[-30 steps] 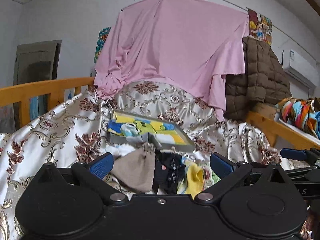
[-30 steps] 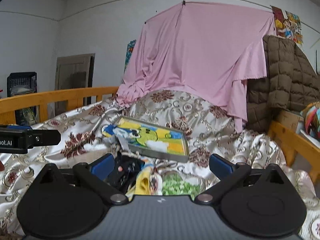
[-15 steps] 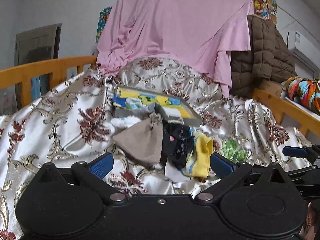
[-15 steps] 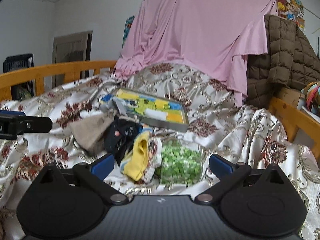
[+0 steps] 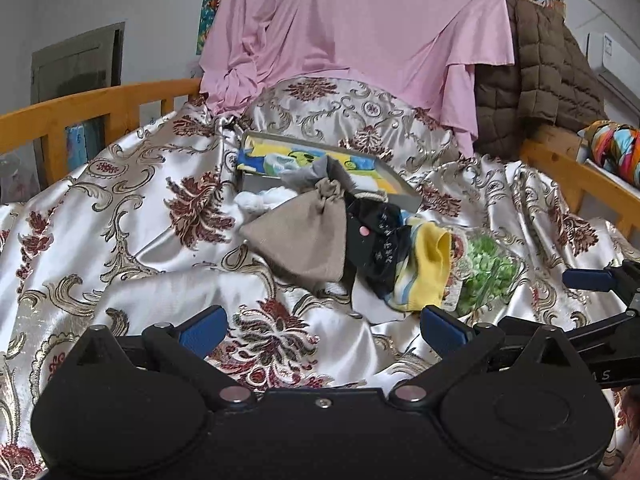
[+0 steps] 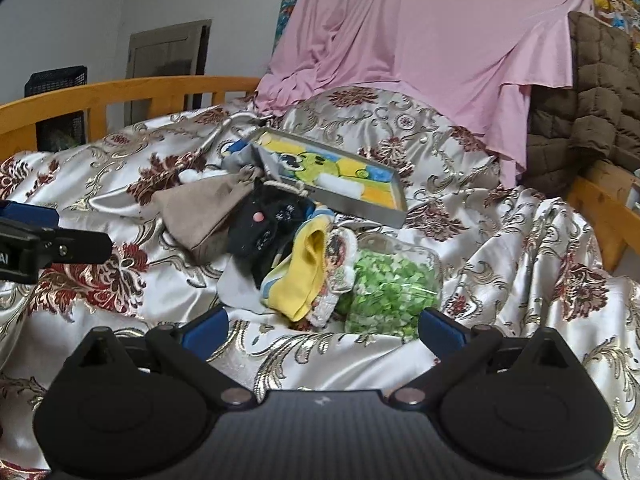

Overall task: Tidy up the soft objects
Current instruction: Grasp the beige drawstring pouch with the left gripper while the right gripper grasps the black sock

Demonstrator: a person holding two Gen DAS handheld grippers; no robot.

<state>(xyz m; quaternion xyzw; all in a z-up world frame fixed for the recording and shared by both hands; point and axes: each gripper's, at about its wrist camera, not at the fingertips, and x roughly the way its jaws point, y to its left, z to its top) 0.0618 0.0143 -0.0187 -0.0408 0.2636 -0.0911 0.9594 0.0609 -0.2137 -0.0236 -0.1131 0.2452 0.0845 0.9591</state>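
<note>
A pile of soft things lies on the satin bedspread: a beige drawstring pouch, a black sock, a yellow sock, a clear bag of green bits and a white fluffy piece. A metal tray with a cartoon print lies just behind the pile. My left gripper is open and empty, short of the pile. My right gripper is open and empty, just before the yellow sock and green bag. The pouch and tray show there too.
A wooden bed rail runs along the left and another along the right. A pink sheet hangs behind, beside a brown quilted blanket. A colourful bundle sits at far right.
Both grippers have pulled back and tilted downward from the pile, so more of the bedspread and the whole pile now show. Nothing was taken hold of.
</note>
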